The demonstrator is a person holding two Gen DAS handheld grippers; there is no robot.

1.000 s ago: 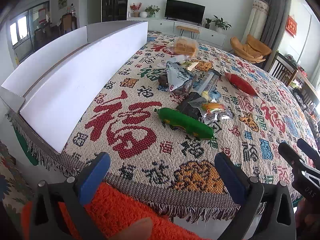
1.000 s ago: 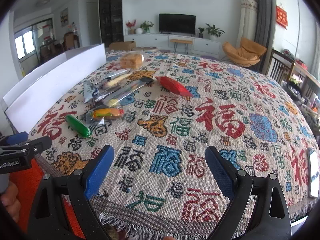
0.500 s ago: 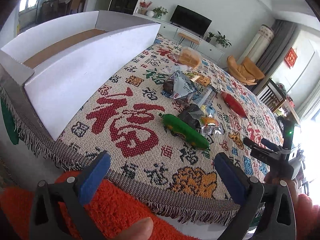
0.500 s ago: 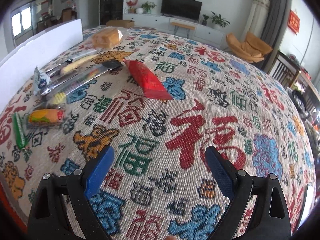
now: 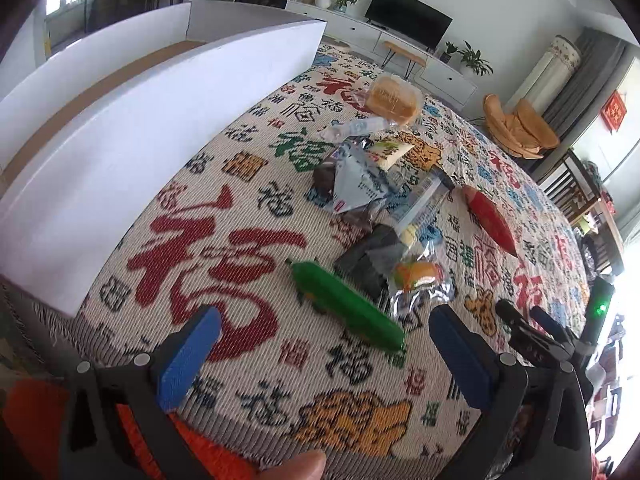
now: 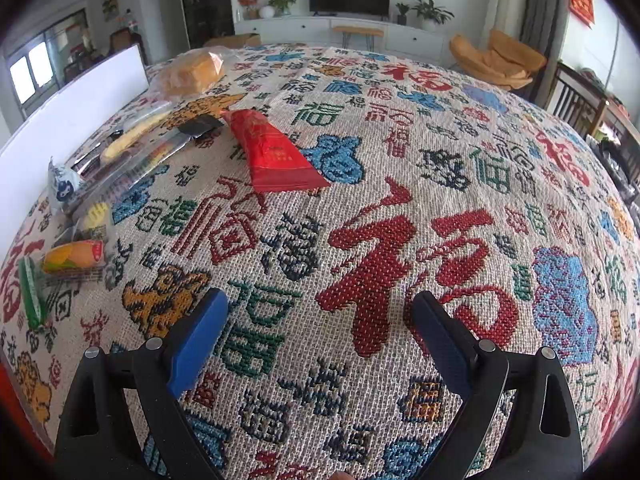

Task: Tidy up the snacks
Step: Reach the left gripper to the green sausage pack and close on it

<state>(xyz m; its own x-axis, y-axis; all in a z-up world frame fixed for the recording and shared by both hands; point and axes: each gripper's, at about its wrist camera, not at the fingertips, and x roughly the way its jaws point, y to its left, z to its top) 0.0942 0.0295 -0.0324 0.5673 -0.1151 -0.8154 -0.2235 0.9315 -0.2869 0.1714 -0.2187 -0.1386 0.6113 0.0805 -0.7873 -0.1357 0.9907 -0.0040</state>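
Observation:
Several snack packets lie on the patterned tablecloth point(image 5: 240, 360). A green packet point(image 5: 346, 306) lies just ahead of my left gripper point(image 5: 324, 356), which is open and empty. Behind it are an orange-yellow packet point(image 5: 418, 274), a dark packet point(image 5: 366, 258), a silver-blue bag point(image 5: 356, 184), a red packet point(image 5: 490, 220) and a bread pack point(image 5: 392, 98). My right gripper point(image 6: 320, 336) is open and empty above bare cloth; the red packet point(image 6: 272, 152) lies ahead and left of it. The right gripper also shows in the left wrist view point(image 5: 528, 324).
A long white cardboard box point(image 5: 132, 136), open at the top, stands along the table's left side; it also shows in the right wrist view point(image 6: 68, 120). The table's near edge has a fringe over an orange rug point(image 5: 32, 416). Chairs stand to the right.
Both grippers have moved forward over the table. The left has closed in on the green packet; the right has advanced toward the red packet. Both stay open.

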